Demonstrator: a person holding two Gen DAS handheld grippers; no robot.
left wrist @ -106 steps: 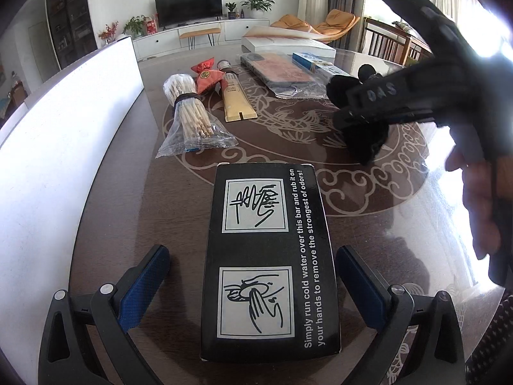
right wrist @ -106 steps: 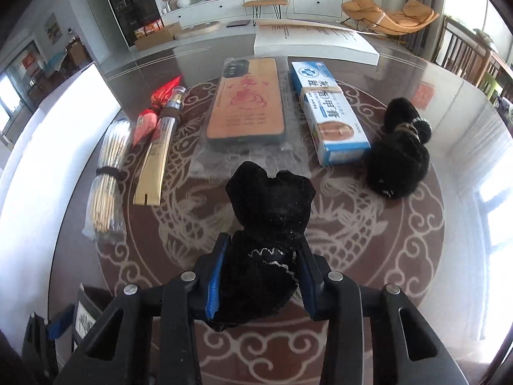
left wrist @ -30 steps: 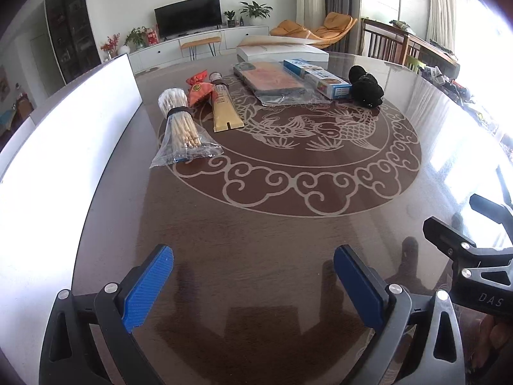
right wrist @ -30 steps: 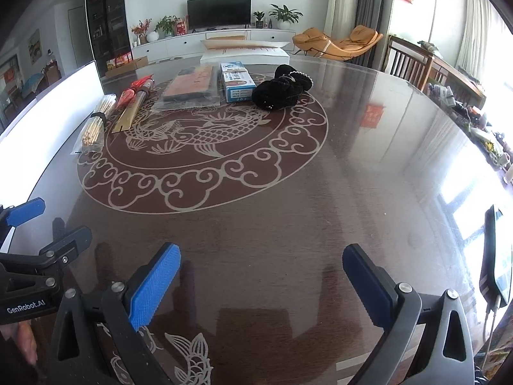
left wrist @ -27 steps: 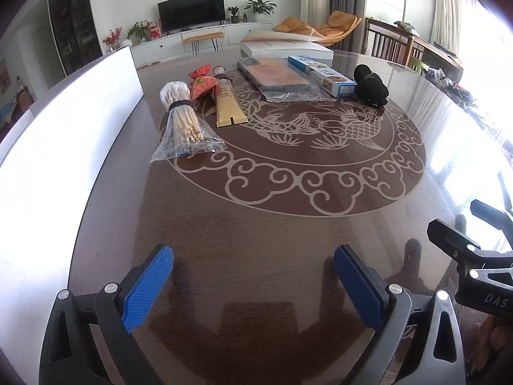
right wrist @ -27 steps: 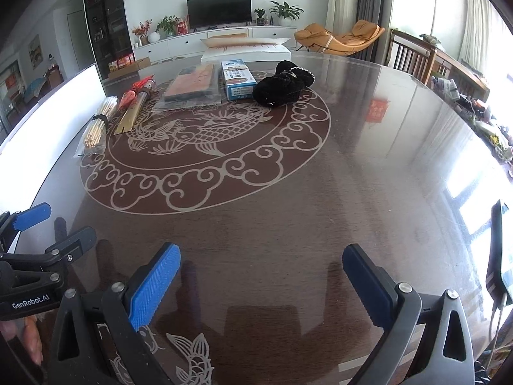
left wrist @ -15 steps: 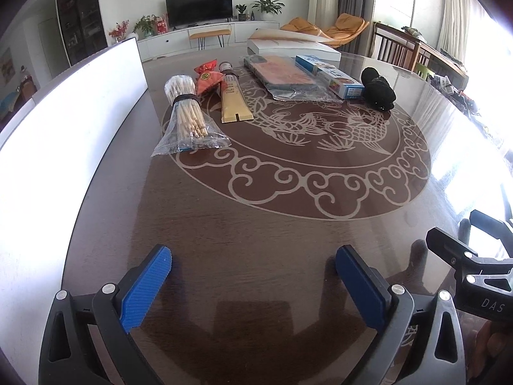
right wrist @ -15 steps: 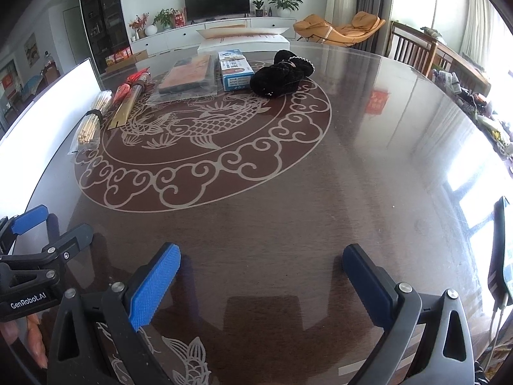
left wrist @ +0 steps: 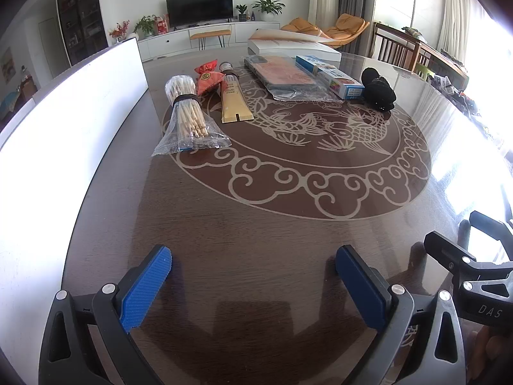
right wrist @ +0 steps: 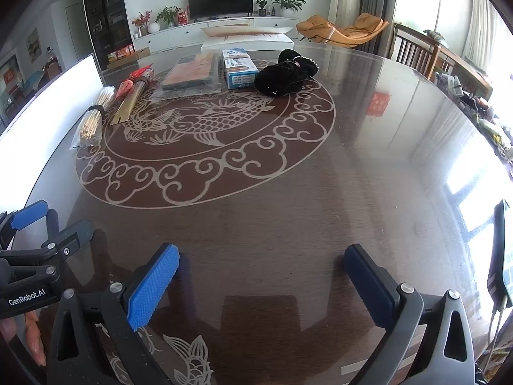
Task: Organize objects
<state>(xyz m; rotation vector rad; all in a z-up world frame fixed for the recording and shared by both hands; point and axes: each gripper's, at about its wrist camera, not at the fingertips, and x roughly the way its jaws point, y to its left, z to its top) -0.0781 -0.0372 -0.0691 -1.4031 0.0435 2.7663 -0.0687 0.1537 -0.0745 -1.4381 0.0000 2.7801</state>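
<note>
Left gripper [right wrist: 29, 234] reads "GenRobot.AI"; right gripper [left wrist: 461, 243] "DAS".

Dark grey gripper [left wrist: 253, 279] frames, blue ribbed pads [left wrist: 146, 288]

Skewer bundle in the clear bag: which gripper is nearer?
Left, narrowly. The left gripper sits at the near table edge with the skewer bundle ahead, slightly left. The right gripper is beside it, further right, bundle far ahead-left. Both open, empty.

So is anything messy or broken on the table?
Nothing stands out. The skewers, red packet, gold tube, flat pack, blue box and black pouches lie in a neat row, none spilled or torn.
</note>
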